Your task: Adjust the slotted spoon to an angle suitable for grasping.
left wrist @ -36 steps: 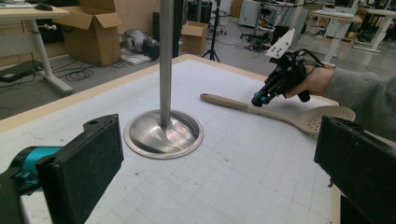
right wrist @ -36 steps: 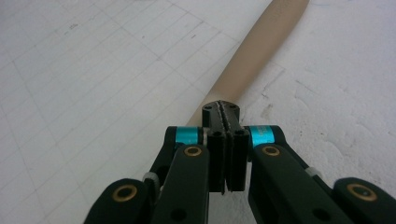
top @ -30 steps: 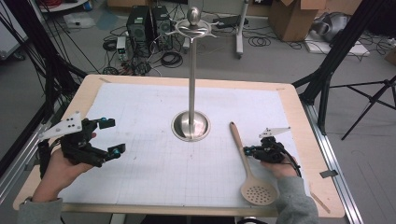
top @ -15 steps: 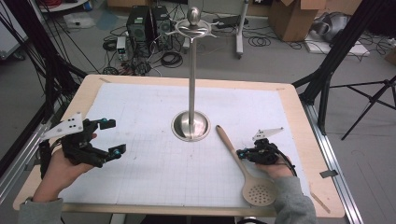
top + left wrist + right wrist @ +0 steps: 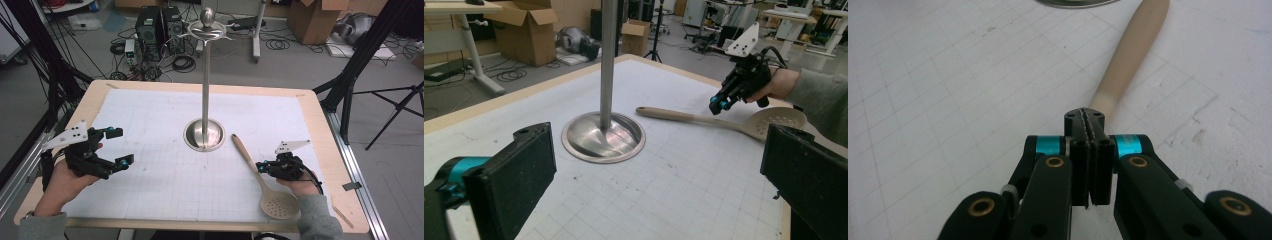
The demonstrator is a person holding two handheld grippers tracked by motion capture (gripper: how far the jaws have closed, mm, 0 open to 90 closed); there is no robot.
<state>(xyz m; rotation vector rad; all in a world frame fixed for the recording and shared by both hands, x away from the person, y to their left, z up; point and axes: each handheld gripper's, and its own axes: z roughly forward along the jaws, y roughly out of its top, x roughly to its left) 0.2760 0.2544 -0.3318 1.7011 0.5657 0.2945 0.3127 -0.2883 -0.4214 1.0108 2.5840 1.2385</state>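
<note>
The wooden slotted spoon point(image 5: 260, 177) lies flat on the white gridded mat point(image 5: 165, 180) at the right front of the surface point(image 5: 320, 125). Its handle end points toward the round base of the metal stand point(image 5: 204, 134) and stops just beside it; its perforated bowl rests near the front edge, close to the person's right sleeve. In the left gripper view the spoon point(image 5: 719, 120) runs from the stand's base point(image 5: 603, 136) out to the right, bowl farthest from the pole.

The right gripper point(image 5: 265, 166) sits at the middle of the spoon's handle, held low over the mat by the right hand point(image 5: 300, 185). In the right gripper view its fingers point(image 5: 1078, 150) are pressed together with only a hairline seam between the pads, and the handle point(image 5: 1128, 65) stretches away just beyond their tips. Whether the tips actually pinch the handle or only rest against it, I cannot tell.

The left gripper point(image 5: 117, 147) is well apart from the spoon, at the left front of the surface, held by the left hand point(image 5: 62, 177). Its fingers point(image 5: 511, 180) are spread wide with nothing between them, and they point toward the stand.

The stand rises as a tall thin pole from the middle of the mat, topped by a ring of hooks and a knob point(image 5: 207, 15).
</note>
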